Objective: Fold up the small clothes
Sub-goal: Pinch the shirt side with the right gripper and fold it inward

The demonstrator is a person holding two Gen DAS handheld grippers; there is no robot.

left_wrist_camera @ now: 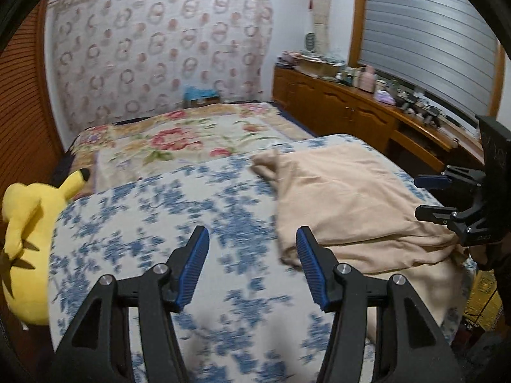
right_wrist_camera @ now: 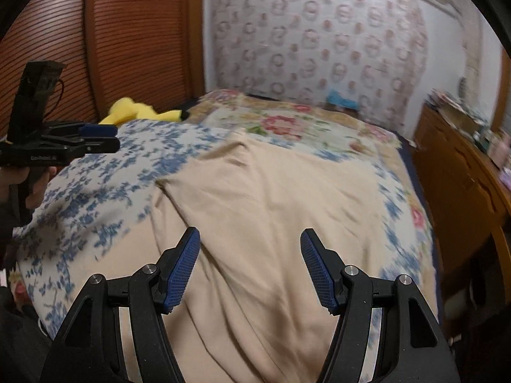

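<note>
Your left gripper (left_wrist_camera: 252, 265) hangs with jaws apart over the blue-flowered quilt (left_wrist_camera: 153, 229), nothing between them. Your right gripper (right_wrist_camera: 250, 268) is likewise spread and empty, above the beige garment (right_wrist_camera: 262, 198). The garment lies rumpled on the quilt's right side; a yellow plush toy (left_wrist_camera: 25, 223) sits far left.

Your obscured items:
1. Beige garment (right_wrist_camera: 271, 198): near end runs under your right gripper (right_wrist_camera: 250, 268) and off the bottom edge; outline smeared.
2. Blue-flowered quilt (left_wrist_camera: 153, 223): print blurred to blocks.
3. Yellow plush toy (left_wrist_camera: 25, 233): cut by the left edge.
4. Dresser-top clutter (left_wrist_camera: 377, 86): too small to identify.
5. Blue object (left_wrist_camera: 198, 92) at the bed's far end: blurred, unidentifiable.
</note>
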